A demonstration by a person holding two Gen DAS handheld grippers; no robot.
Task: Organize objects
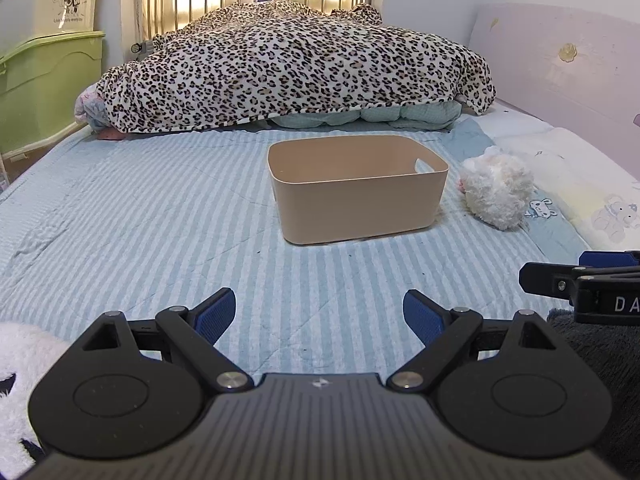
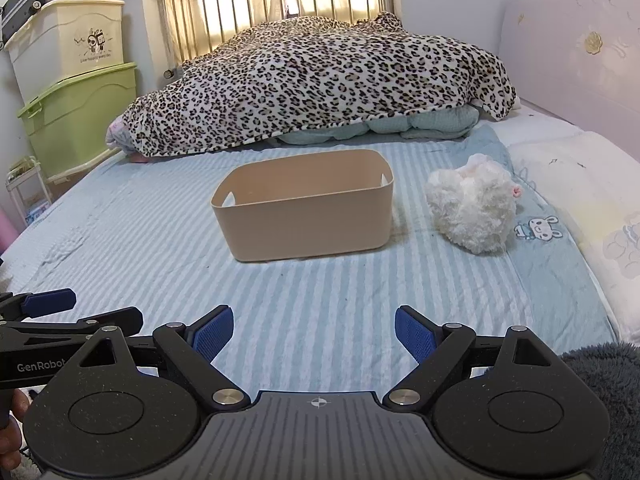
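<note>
A beige storage bin (image 1: 358, 188) is seen standing upright on the striped bedspread (image 1: 160, 232), well ahead of both grippers and touched by neither. It is a smooth, matte, rounded-corner rectangular tub with a cut-out handle slot in each short wall. Its floor is hidden by the near wall in both views, so what it holds cannot be told. Just to the right of the bin, apart from it, a fluffy white plush toy (image 2: 472, 208) is lying on the bedspread; its pile is long and shaggy, with a small pink detail at its far right side.

The left gripper (image 1: 320, 316) is held low over the bedspread in front of the bin, its blue ribbed pads (image 1: 214, 316) spread wide with nothing between them. The right gripper (image 2: 314, 332) is held likewise beside it, pads spread and empty.

A soft white fleece with black markings (image 1: 20, 364) is seen at the left gripper's left, and a dark grey plush fabric (image 2: 604, 384) at the right gripper's right.

Behind the bin, a leopard-print blanket (image 1: 288, 64) is heaped over pale green quilted bedding (image 1: 400, 114). To the bin's far left, a green plastic drawer unit (image 2: 80, 116) is stacked beneath a cream one (image 2: 68, 40). To its right, a pale pink headboard (image 1: 560, 56) is seen.
</note>
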